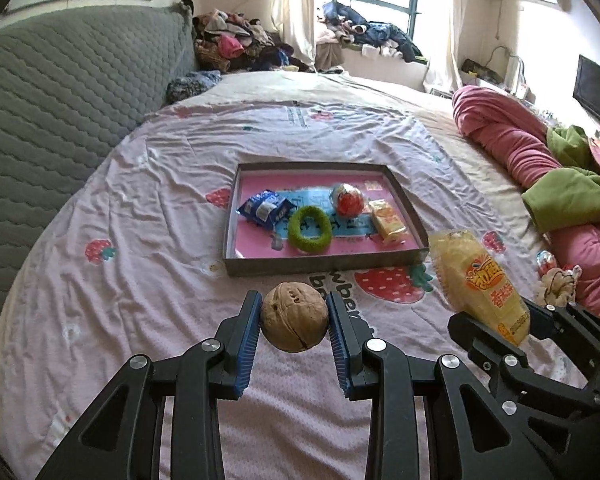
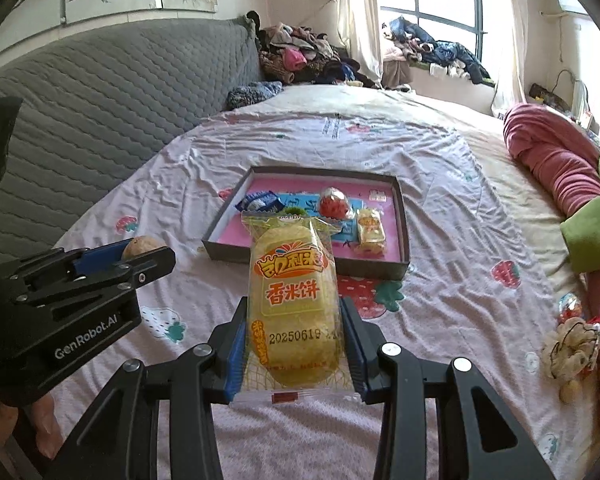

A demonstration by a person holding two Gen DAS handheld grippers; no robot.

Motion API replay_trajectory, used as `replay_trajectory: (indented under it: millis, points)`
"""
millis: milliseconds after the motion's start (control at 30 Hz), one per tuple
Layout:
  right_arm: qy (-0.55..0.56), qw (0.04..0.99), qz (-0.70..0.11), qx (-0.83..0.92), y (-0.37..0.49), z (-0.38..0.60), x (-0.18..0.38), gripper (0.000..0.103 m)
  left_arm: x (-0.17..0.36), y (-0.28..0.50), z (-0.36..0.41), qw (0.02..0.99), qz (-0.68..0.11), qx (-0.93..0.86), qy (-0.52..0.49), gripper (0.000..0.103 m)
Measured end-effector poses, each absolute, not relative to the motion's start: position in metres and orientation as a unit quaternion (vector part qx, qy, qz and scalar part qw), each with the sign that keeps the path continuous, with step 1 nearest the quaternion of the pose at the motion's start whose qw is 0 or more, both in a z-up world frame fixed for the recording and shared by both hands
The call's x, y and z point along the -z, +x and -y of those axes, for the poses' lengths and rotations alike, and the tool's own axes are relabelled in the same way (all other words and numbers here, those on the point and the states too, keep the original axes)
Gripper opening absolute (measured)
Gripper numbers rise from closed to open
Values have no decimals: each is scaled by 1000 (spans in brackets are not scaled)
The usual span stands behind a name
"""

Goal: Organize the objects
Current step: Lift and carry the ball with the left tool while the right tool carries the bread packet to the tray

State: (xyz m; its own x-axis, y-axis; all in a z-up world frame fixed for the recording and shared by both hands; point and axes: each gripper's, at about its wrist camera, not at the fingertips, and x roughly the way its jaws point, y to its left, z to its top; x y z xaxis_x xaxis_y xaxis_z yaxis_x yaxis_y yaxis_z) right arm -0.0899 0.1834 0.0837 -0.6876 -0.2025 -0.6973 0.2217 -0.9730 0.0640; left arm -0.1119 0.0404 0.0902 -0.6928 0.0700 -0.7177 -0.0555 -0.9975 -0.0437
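My left gripper is shut on a brown walnut, held above the bedsheet in front of the tray. That gripper also shows at the left of the right wrist view, with the walnut peeking out. My right gripper is shut on a yellow rice-cracker packet, which is seen again at the right of the left wrist view. Ahead lies a shallow grey tray with a pink floor. It holds a blue snack packet, a green ring, a red-and-white ball and a small yellow packet.
The bed has a pink strawberry-print sheet. A grey quilted headboard runs along the left. Pink and green bedding is bunched at the right, with a cream plush toy and a small wrapped ball near it. Clothes pile up at the far end.
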Motion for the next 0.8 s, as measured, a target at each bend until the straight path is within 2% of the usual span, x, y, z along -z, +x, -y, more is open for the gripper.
replay_trajectory:
  millis: [367, 800]
  points:
    - [351, 121, -13, 929, -80, -184, -127, 42, -136, -100, -36, 24, 7, -933, -360, 34]
    - [326, 124, -17, 937, -110, -181, -158, 42, -167, -129, -26, 20, 8, -941, -337, 34]
